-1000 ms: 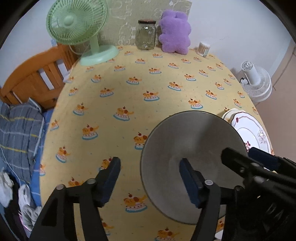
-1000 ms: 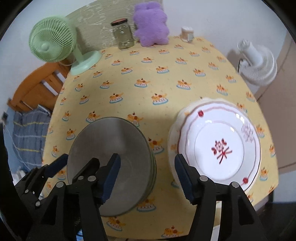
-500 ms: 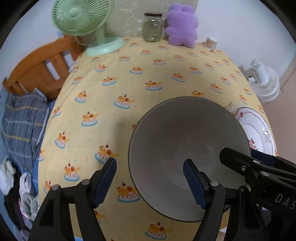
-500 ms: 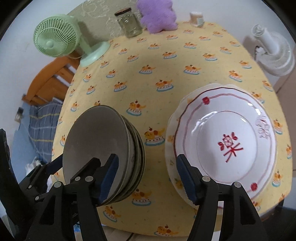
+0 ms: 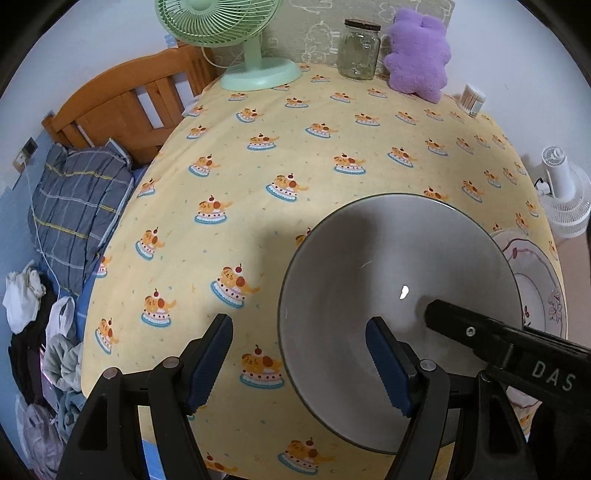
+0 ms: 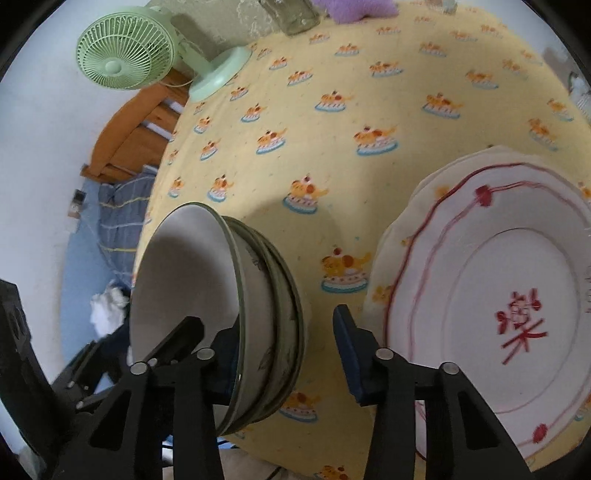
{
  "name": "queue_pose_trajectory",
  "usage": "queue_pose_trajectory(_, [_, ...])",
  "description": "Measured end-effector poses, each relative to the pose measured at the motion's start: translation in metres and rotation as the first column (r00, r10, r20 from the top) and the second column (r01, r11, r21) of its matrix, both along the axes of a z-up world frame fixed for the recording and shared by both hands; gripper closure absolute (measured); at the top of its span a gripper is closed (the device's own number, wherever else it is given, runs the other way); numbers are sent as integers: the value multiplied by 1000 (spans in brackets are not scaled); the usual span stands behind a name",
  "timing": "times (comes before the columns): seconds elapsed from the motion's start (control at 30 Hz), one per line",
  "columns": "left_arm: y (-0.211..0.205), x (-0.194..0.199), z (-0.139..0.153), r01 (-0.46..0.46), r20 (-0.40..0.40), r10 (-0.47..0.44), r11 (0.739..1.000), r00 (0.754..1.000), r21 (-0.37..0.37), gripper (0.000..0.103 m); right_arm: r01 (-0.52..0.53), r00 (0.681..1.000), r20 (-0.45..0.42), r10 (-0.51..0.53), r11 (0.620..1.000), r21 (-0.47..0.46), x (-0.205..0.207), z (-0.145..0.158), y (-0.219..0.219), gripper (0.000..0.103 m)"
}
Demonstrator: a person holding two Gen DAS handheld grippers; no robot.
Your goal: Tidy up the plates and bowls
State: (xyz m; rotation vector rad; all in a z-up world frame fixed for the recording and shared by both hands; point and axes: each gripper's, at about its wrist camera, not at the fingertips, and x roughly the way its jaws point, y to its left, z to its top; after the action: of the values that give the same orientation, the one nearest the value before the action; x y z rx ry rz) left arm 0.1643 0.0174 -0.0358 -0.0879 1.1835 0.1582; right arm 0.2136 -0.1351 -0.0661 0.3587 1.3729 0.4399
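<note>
Both jaws wide over stacked bowls [image 6: 258,325] beside plates [image 6: 491,306], left gripper [image 5: 299,362] and right gripper [image 6: 284,350] straddling rims; fan [image 5: 236,33], jar [image 5: 360,50] beyond.

left hand-held gripper [image 5: 299,363]: black frame | blue ribbed pads | silver screws | "DAS" lettering
</note>
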Motion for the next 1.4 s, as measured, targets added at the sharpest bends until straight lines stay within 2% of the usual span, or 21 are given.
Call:
queue_pose_trajectory(0.1, [0,0,-3,-10,-14,10,1000,1000,1,27,-29,1000,-12,29,1000,5,1,-2,5,67])
queue_pose_trajectory(0.27, [2,7,-8,7,-29,-7,1000,1000,-20,27,-27,999,-19,27,1000,-9,4,-2,6,69])
queue_pose_trajectory(0.57, [9,23,-21,114,-43,-117,990,992,-80,27,35,999,-34,-38,997,-64,4,-3,12,70])
queue_pose_trajectory(0.93, [16,30,-30,243,-2,-249,944,968,-222,27,117,993,-14,-121,981,-154,0,3,21,69])
queue_pose_trajectory(1.03, [18,32,-34,257,13,-264,925,964,-281,26,129,991,-14,-133,977,-169,1,3,22,68])
queue_pose_trajectory(1.27, [24,35,-40,263,19,-275,897,961,-355,24,154,987,-8,-159,968,-196,3,2,27,64])
queue_pose_trajectory(1.33, [25,38,-43,263,10,-283,876,959,-404,25,161,986,-11,-166,969,-185,4,0,26,63])
queue_pose_trajectory(1.4, [25,38,-43,269,17,-287,874,958,-405,26,165,985,-10,-170,969,-181,5,-1,27,63])
